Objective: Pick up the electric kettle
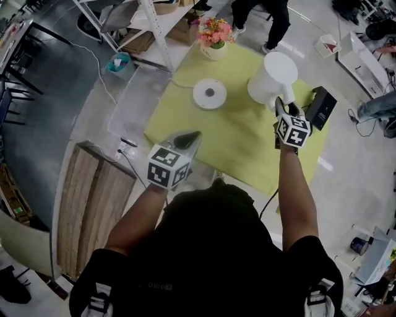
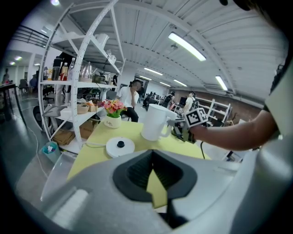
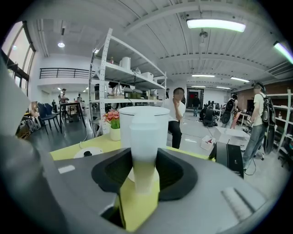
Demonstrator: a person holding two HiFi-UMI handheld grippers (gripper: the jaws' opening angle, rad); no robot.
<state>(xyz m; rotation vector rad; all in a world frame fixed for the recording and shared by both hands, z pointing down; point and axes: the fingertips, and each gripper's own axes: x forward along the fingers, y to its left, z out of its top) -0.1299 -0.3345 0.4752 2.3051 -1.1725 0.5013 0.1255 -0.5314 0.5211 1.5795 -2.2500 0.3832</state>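
The white electric kettle [image 1: 272, 74] stands upright on the yellow-green table [image 1: 235, 145], off its round white base [image 1: 209, 94], which lies to its left. My right gripper [image 1: 283, 106] reaches the kettle from the near side. In the right gripper view the kettle's handle [image 3: 144, 146] stands between the open jaws, and I cannot see the pads pressing on it. My left gripper [image 1: 189, 141] hovers over the table's near left edge, open, with nothing between its jaws. From the left gripper view the kettle [image 2: 153, 121] and base [image 2: 120, 146] lie ahead.
A pot of pink flowers [image 1: 214, 37] sits at the table's far corner and a black box [image 1: 322, 106] at its right edge. A white shelf rack [image 1: 148, 25] stands behind, a wooden cabinet [image 1: 93, 198] at the near left. A person [image 1: 260, 18] stands beyond the table.
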